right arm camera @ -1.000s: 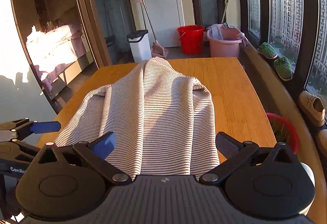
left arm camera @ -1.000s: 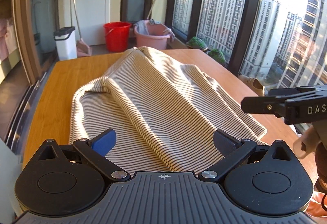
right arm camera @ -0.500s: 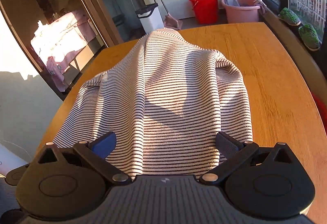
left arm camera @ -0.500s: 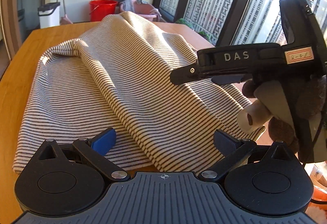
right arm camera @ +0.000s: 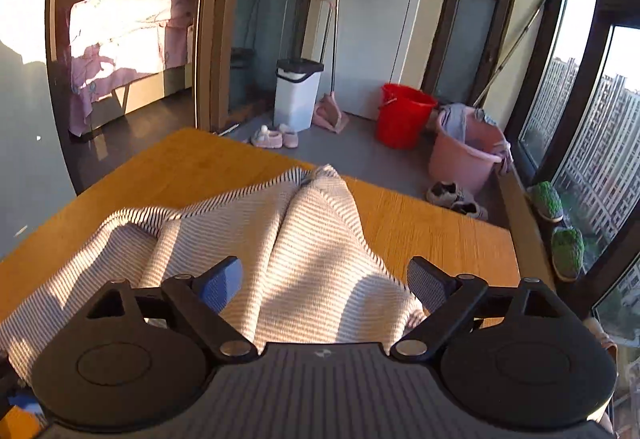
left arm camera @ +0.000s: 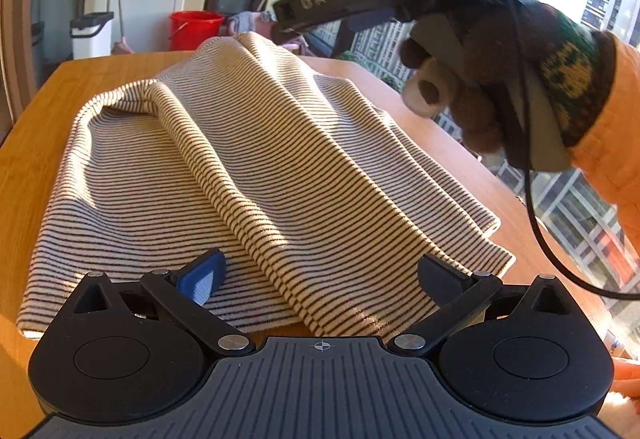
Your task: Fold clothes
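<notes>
— Both grippers have their jaws spread apart, gripping nothing. The left gripper point(left arm camera: 320, 275) sits at the bottom of its frame, over the near hem of the striped garment point(left arm camera: 248, 167).

— And the right gripper point(right arm camera: 324, 287)?

— Bottom centre of its own view, above the cloth; in the left view it hangs at the upper right, in a gloved hand point(left arm camera: 492, 87).

— The garment?

— Rumpled mid-frame on the wooden table point(right arm camera: 436, 231); red bucket point(right arm camera: 404, 115) and pink basin point(right arm camera: 464, 159) beyond, upper right.
</notes>
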